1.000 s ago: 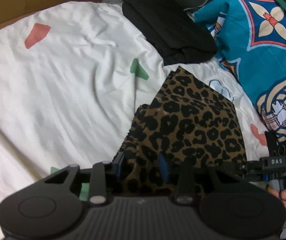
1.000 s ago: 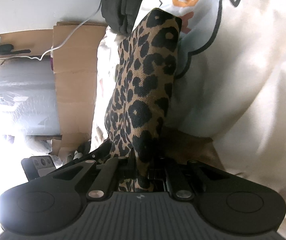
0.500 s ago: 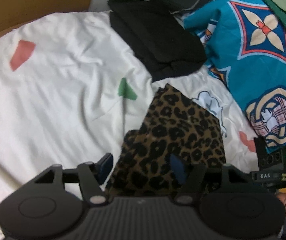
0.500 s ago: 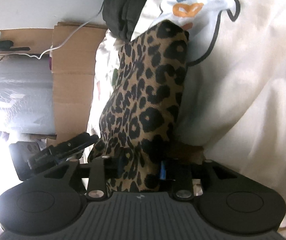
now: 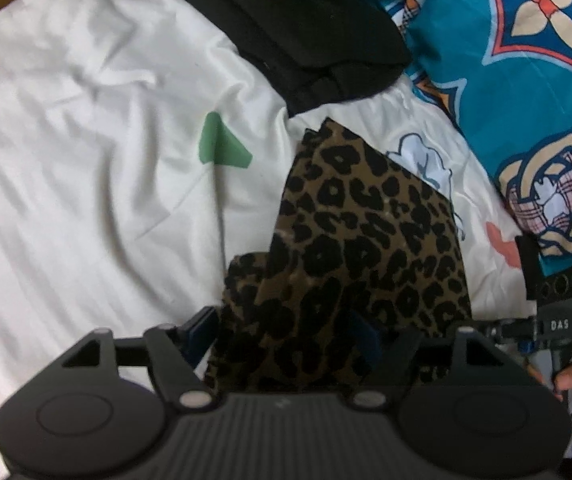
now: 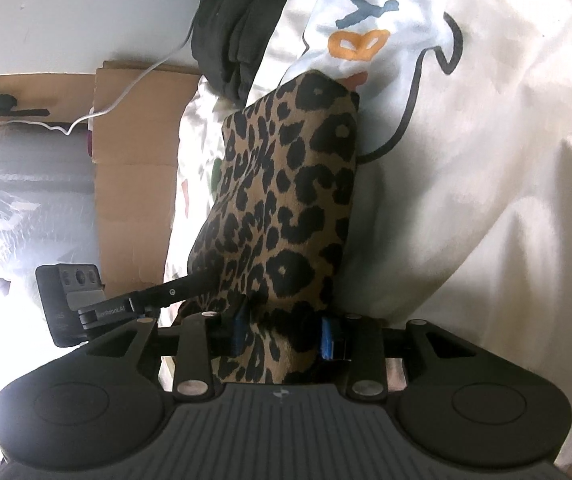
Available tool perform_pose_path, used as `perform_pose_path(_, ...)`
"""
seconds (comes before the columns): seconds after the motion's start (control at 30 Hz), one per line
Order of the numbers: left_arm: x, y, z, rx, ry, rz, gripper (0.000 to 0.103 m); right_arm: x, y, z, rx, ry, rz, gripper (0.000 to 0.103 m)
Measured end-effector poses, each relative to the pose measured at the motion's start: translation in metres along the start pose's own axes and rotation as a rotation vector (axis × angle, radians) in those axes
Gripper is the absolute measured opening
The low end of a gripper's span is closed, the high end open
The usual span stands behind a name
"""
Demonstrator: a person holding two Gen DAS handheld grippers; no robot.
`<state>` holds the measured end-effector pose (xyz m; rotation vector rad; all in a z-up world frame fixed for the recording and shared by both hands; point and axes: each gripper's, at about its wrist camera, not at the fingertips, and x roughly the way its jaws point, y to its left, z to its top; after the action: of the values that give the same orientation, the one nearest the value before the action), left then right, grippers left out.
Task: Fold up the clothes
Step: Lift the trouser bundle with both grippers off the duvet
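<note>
A folded leopard-print garment (image 5: 370, 240) lies on the white patterned bedsheet (image 5: 85, 160). My left gripper (image 5: 286, 336) is open, its blue-padded fingers spread on either side of the garment's near edge. In the right wrist view the same garment (image 6: 286, 200) lies flat on the sheet, and my right gripper (image 6: 281, 332) is open with the cloth's near end loose between its fingers. The right gripper's body shows in the left wrist view (image 5: 566, 320), and the left one in the right wrist view (image 6: 73, 300).
A folded black garment (image 5: 298, 36) lies beyond the leopard one. A teal patterned blanket (image 5: 526, 80) covers the right side. A cardboard box (image 6: 133, 176) and a white cable (image 6: 125, 96) stand beside the bed. A cartoon print (image 6: 386, 40) marks the sheet.
Both grippers have opened and released the leopard garment, which has settled flat on the sheet. The left gripper drew back slightly.
</note>
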<state>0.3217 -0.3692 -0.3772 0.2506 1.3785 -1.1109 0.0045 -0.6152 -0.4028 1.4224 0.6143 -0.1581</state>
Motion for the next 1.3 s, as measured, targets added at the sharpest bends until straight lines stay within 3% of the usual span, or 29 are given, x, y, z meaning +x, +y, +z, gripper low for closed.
perform_pose_path(0.07,0.0,0.0,0.001,0.002,-0.011,-0.001,0.069,0.0,0.0,0.002,0.001,-0.005,-0.002,0.036)
perform_pose_path(0.33,-0.02,-0.005,-0.003,0.074,-0.075,-0.018,0.037,0.0,0.006,0.004,-0.036,-0.028,0.002,0.033)
perform_pose_path(0.37,-0.023,-0.006,-0.003,0.078,-0.082,-0.024,0.036,0.0,0.007,0.004,-0.044,-0.031,0.002,0.028)
perform_pose_path(0.47,-0.024,-0.007,-0.001,0.081,-0.068,-0.013,0.036,-0.001,0.007,0.004,-0.054,-0.03,-0.004,0.027)
perform_pose_path(0.7,-0.005,-0.002,0.009,0.05,0.0,0.001,0.066,-0.002,0.008,0.006,-0.059,-0.027,-0.029,0.03)
perform_pose_path(0.9,0.015,0.002,0.013,0.028,0.052,-0.083,0.068,0.0,0.001,0.007,-0.042,-0.023,-0.042,0.036)
perform_pose_path(0.97,0.019,-0.002,0.014,0.039,0.055,-0.093,0.064,0.004,-0.001,0.008,-0.028,-0.016,-0.041,0.036)
perform_pose_path(1.07,0.017,-0.004,0.017,0.045,0.056,-0.102,0.043,0.009,-0.002,0.008,-0.013,-0.016,-0.036,0.035)
perform_pose_path(1.13,0.011,-0.003,0.018,0.046,0.05,-0.118,0.033,0.01,0.0,0.008,-0.015,-0.025,-0.029,0.028)
perform_pose_path(1.2,0.003,-0.007,0.016,0.064,0.037,-0.12,0.031,0.009,0.004,0.008,-0.033,-0.031,-0.025,0.017)
perform_pose_path(1.3,-0.01,-0.015,0.013,0.084,0.009,-0.112,0.03,0.005,0.011,0.008,-0.066,-0.036,-0.013,0.012)
